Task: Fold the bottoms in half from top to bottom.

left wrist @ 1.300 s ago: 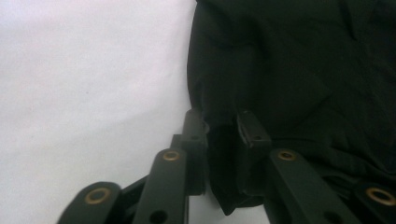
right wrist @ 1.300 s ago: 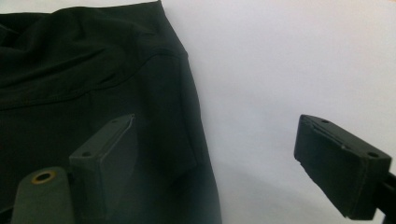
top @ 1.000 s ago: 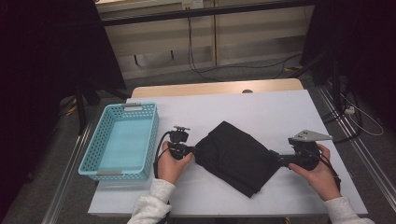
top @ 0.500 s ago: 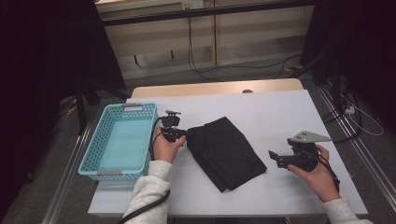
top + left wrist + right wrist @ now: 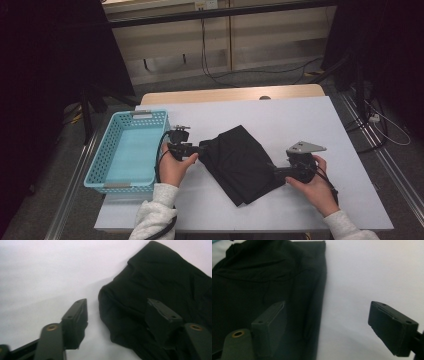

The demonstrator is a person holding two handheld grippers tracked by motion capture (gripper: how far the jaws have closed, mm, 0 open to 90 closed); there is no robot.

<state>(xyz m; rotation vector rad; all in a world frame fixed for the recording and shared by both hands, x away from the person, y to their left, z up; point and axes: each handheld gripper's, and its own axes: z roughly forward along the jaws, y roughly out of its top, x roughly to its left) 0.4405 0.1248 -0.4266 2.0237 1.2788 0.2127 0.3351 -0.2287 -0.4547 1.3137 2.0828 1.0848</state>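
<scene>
Basket (image 5: 125, 152) sits at the table's left edge. Left gripper (image 5: 200, 148) at the folded black cloth's (image 5: 242, 162) left corner; jaws have just been opening, gaping, corner between them, not pinched. Right gripper (image 5: 272, 170) wide, straddling the cloth's right edge, nothing gripped. Advice: bite all layers at both edges, lift evenly. Layer count is hard to read in black.

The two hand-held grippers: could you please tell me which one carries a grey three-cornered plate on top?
The right hand-held gripper, at the black cloth's right edge, carries the grey plate. The left hand-held gripper, nearer the blue basket, has none.
</scene>
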